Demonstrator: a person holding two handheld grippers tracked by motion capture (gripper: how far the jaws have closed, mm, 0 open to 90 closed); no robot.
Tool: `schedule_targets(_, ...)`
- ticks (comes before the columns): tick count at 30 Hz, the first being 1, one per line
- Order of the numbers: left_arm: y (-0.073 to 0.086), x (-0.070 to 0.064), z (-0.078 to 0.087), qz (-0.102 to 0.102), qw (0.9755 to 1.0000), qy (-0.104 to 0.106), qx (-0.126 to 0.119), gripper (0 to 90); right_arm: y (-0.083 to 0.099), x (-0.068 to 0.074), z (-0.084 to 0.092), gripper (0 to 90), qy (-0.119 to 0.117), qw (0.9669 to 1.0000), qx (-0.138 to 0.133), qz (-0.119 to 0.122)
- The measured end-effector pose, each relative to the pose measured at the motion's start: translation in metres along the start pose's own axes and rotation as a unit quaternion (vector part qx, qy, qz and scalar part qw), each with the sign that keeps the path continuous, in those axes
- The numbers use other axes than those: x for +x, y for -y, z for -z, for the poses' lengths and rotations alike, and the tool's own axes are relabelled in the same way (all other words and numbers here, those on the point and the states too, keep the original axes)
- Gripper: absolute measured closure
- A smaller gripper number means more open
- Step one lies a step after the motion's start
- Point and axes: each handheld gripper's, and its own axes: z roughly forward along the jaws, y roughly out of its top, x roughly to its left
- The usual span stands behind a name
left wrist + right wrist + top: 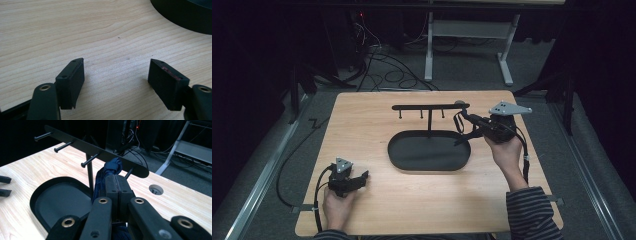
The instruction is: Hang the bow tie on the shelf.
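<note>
Right gripper (117, 185) clamped tight on a dark blue fabric loop (110, 168), held at the far-right peg (128, 173) of the black rack (92, 150). Judged mid-hang: loop not yet seated. Left gripper (116, 75) wide open, empty, low over the table (75, 30). Tray (429, 150) bare.

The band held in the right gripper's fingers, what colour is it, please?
Dark navy blue band, clearest in the right gripper view.
</note>
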Motion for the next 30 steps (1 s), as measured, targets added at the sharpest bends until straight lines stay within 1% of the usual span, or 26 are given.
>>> schedule_targets(2, 0.0, 0.0, 0.0, 0.0, 1.0, 0.0, 0.0, 29.9, -0.001, -0.002, -0.001, 90.0, 0.003, 1.0, 0.002, 0.0)
schedule_targets(7, 0.0, 0.0, 0.0, 0.0, 1.0, 0.0, 0.0, 29.9, -0.001, -0.008, -0.006, 90.0, 0.008, 0.9999, 0.006, -0.012)
schedule_targets(10, 0.0, 0.0, 0.0, 0.0, 1.0, 0.0, 0.0, 29.9, 0.0, -0.011, -0.008, 90.0, 0.011, 0.9998, 0.008, -0.012)
schedule_targets(11, 0.0, 0.0, 0.0, 0.0, 1.0, 0.0, 0.0, 29.9, 0.0, -0.013, -0.009, 90.0, 0.011, 0.9997, 0.008, -0.019)
schedule_targets(23, 0.0, 0.0, 0.0, 0.0, 1.0, 0.0, 0.0, 29.9, 0.003, -0.02, -0.02, 90.0, 0.017, 0.9991, 0.014, -0.036)
schedule_targets(28, 0.0, 0.0, 0.0, 0.001, 1.0, 0.0, 0.0, 29.9, 0.005, -0.023, -0.024, 90.0, 0.024, 0.9987, 0.022, -0.039)
schedule_targets(30, 0.0, 0.0, 0.0, 0.001, 1.0, 0.001, -0.001, 29.9, 0.006, -0.025, -0.026, 90.0, 0.027, 0.9983, 0.025, -0.045)
